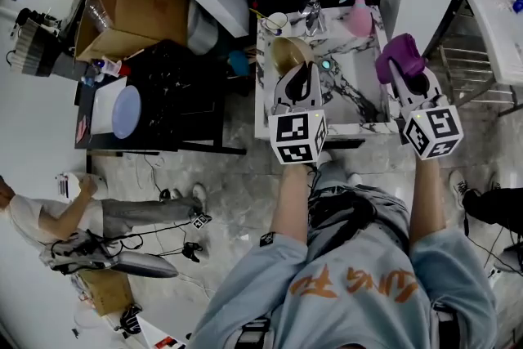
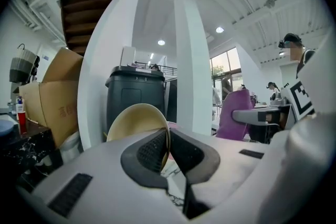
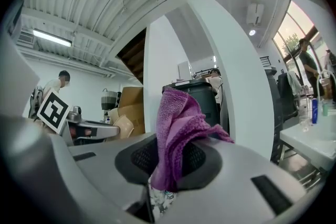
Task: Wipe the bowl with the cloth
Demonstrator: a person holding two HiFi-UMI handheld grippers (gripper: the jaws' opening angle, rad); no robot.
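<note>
A tan bowl [image 1: 289, 53] stands on edge above the marble table [image 1: 359, 106], its rim pinched by my left gripper [image 1: 301, 82], which is shut on it. In the left gripper view the bowl [image 2: 137, 120] rises between the dark pads [image 2: 152, 150]. My right gripper [image 1: 406, 68] is shut on a purple cloth [image 1: 398, 55], held up at the table's right side, apart from the bowl. The cloth [image 3: 176, 131] hangs folded between the jaws in the right gripper view, and the bowl [image 3: 122, 126] shows small to its left.
A pink spray bottle [image 1: 357, 12], a cup [image 1: 276, 20] and a metal item [image 1: 312, 16] stand at the table's far edge. A black table [image 1: 163, 94] with a white tray and blue plate [image 1: 125, 111] is to the left, a cardboard box [image 1: 135, 4] behind it. A person crouches at lower left [image 1: 49, 217].
</note>
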